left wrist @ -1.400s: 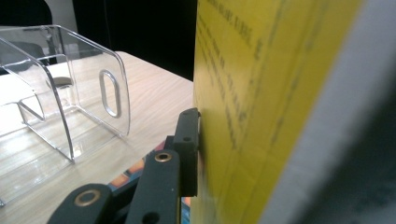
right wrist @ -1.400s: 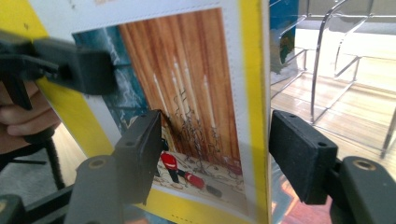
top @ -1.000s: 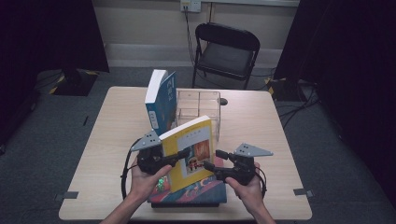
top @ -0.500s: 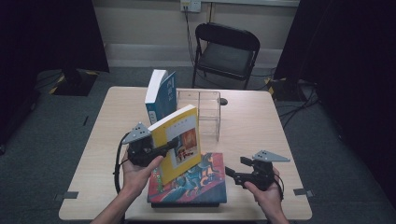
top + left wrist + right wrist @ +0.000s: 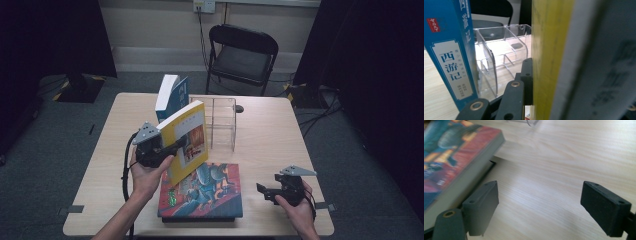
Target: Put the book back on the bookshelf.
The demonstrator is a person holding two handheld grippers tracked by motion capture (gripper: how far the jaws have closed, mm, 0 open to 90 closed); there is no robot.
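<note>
My left gripper (image 5: 172,146) is shut on a yellow book (image 5: 189,137) and holds it upright above the table, just in front of a standing blue book (image 5: 172,95). In the left gripper view the yellow book (image 5: 546,57) is pressed against the black jaw, with the blue book (image 5: 449,50) to its left. A colourful book (image 5: 205,190) lies flat on a dark one at the table's front. My right gripper (image 5: 262,192) hovers low to the right of it. Its jaws have just been opening and nothing is between them (image 5: 544,205). The flat book (image 5: 451,162) lies left of its pads.
A clear acrylic rack (image 5: 222,122) with compartments stands behind the yellow book and beside the blue one; the left gripper view shows the rack (image 5: 499,50) too. Bare wooden table (image 5: 270,140) lies right of the rack. A black folding chair (image 5: 242,55) stands beyond the table.
My right gripper has left the yellow book, moved right and down to the table beside the flat book, and opened wider. The left gripper has tipped the yellow book more upright.
</note>
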